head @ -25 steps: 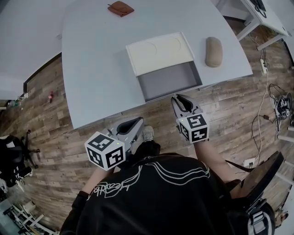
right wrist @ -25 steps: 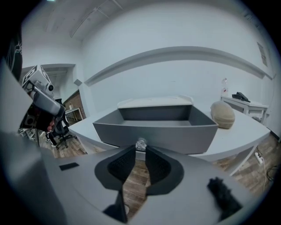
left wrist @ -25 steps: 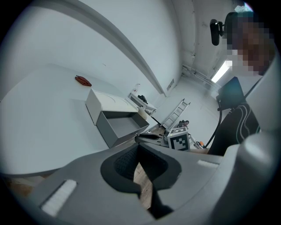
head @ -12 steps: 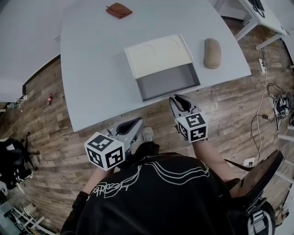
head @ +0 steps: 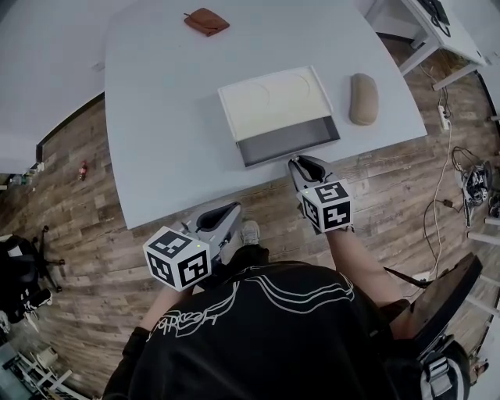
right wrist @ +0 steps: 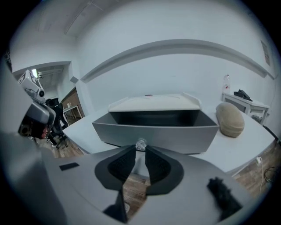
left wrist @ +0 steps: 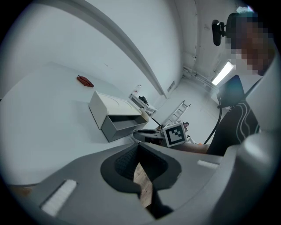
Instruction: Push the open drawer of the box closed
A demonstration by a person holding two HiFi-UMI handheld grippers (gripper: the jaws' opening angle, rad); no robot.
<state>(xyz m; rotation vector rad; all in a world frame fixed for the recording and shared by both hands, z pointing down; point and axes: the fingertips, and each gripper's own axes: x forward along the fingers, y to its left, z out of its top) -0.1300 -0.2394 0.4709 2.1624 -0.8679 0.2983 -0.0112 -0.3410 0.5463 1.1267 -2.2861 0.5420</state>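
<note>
Jaws of my right gripper (right wrist: 139,149), a narrow slit apart, sit against the small clear knob (right wrist: 140,143) of the grey drawer (right wrist: 175,131) ahead, now pushed deeper into the cream box (right wrist: 153,103), roughly half left, I judge; my left gripper (left wrist: 138,147) hangs back, pressed together.

The box (head: 275,100) is cream-white, its drawer (head: 289,142) mid-grey with a clear glassy knob (right wrist: 141,144). The table (head: 156,117) is pale blue-grey and the plank floor (head: 78,203) brown. At the box's 11 o'clock is a rust-brown pouch (head: 206,21); at 3 o'clock, a tan case (head: 363,99). The left gripper (head: 231,211) and right gripper (head: 298,162) are grey, their cubes black-and-white squares.
</note>
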